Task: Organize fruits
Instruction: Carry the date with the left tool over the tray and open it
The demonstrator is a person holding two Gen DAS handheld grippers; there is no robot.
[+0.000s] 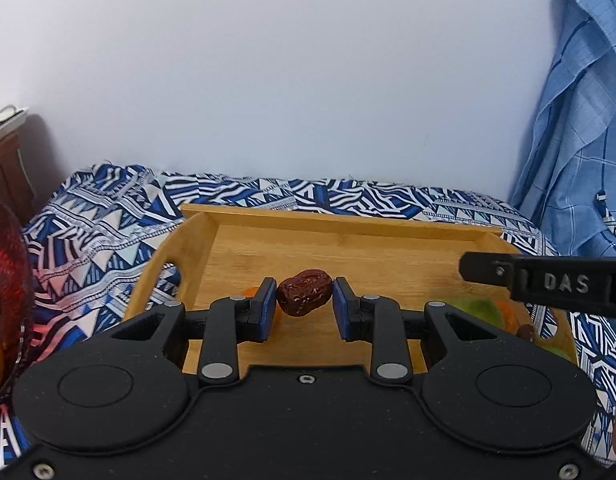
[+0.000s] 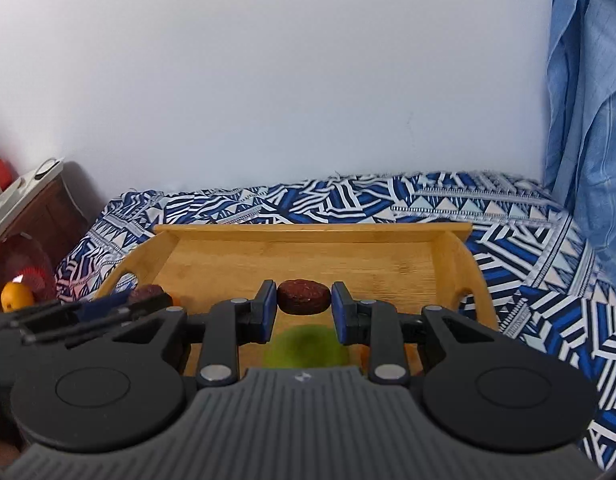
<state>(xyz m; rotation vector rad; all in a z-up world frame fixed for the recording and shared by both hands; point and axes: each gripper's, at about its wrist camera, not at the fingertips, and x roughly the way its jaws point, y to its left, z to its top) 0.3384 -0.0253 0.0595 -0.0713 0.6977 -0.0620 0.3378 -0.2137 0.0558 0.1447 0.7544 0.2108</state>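
A wooden tray (image 1: pixel 348 248) lies on a blue patterned cloth; it also shows in the right wrist view (image 2: pixel 308 252). My left gripper (image 1: pixel 304 298) is shut on a wrinkled dark red date (image 1: pixel 303 297) above the tray. My right gripper (image 2: pixel 303 298) is shut on a second dark red date (image 2: pixel 303 297) above the tray. A green fruit (image 2: pixel 305 346) lies under the right gripper; it shows at the tray's right in the left wrist view (image 1: pixel 480 308). The right gripper's finger (image 1: pixel 548 282) enters the left wrist view from the right. The left gripper with its date (image 2: pixel 145 293) shows at the left of the right wrist view.
A red glass bowl (image 2: pixel 23 268) with an orange fruit (image 2: pixel 16 296) stands left of the tray. Orange fruit pieces (image 1: pixel 512 316) lie at the tray's right. A wooden cabinet (image 2: pixel 39 216) stands far left, a blue checked cloth (image 1: pixel 580 120) hangs at the right, a white wall behind.
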